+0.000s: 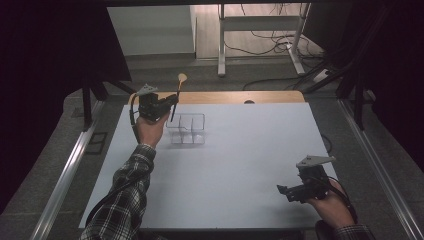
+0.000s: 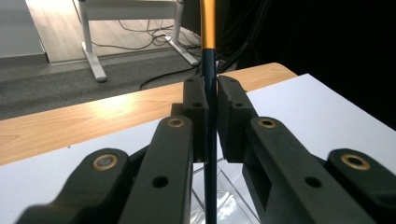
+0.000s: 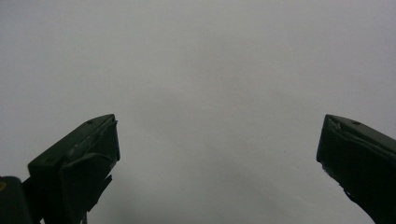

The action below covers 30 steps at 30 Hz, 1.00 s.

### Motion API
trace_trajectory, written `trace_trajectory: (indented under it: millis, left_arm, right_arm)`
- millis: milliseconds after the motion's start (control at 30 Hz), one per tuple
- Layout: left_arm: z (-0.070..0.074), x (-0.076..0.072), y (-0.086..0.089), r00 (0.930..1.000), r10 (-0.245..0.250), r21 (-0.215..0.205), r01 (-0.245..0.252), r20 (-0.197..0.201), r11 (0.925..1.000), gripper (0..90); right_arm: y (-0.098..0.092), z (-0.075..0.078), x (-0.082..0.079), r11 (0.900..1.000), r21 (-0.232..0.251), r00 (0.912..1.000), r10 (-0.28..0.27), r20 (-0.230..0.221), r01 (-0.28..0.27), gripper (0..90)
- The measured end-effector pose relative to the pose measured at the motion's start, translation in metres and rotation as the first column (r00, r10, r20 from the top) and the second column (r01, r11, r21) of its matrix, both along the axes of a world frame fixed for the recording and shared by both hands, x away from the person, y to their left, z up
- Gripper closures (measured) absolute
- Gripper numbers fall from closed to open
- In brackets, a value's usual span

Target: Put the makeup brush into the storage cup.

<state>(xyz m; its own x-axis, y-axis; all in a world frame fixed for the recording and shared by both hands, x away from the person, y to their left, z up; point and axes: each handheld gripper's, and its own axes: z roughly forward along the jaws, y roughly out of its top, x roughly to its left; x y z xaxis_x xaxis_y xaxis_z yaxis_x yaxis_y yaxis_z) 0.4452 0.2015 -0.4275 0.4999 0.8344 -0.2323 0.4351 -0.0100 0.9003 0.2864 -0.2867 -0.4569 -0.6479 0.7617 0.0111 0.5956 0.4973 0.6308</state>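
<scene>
A slim spoon (image 1: 178,92) with a dark handle and a yellow bowl stands nearly upright, its bowl at the top, over the back left corner of a clear plastic divided tray (image 1: 199,131). My left gripper (image 1: 174,102) is shut on the spoon's handle, held up above the table at the far left. In the left gripper view the pads (image 2: 196,95) pinch the dark handle (image 2: 209,70), which turns yellow higher up, and the clear tray (image 2: 233,205) lies below. My right gripper (image 1: 284,192) rests low at the near right, its jaws open (image 3: 219,140) over bare white table.
The white tabletop (image 1: 250,150) has a wooden strip (image 1: 235,97) along its far edge. Beyond it are a grey floor, a white table frame (image 1: 222,45) and loose cables. Metal rails (image 1: 65,170) run along both sides of the table.
</scene>
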Motion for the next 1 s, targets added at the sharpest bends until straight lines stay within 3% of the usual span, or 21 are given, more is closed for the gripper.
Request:
trace_trajectory:
  millis: [267, 1000]
  left_arm:
    - [-0.010, 0.001, -0.002, 1.0000, 0.003, 0.031, -0.003, 0.003, 0.9995, 83.6]
    - [-0.035, -0.004, 0.000, 0.9999, 0.008, 0.034, -0.007, -0.012, 0.9994, 83.6]
  right_arm:
    - [0.000, 0.000, 0.000, 1.000, -0.002, 1.0000, 0.005, -0.003, -0.005, 0.0]
    - [0.002, -0.001, 0.000, 1.000, -0.012, 0.9999, 0.013, -0.008, -0.013, 0.0]
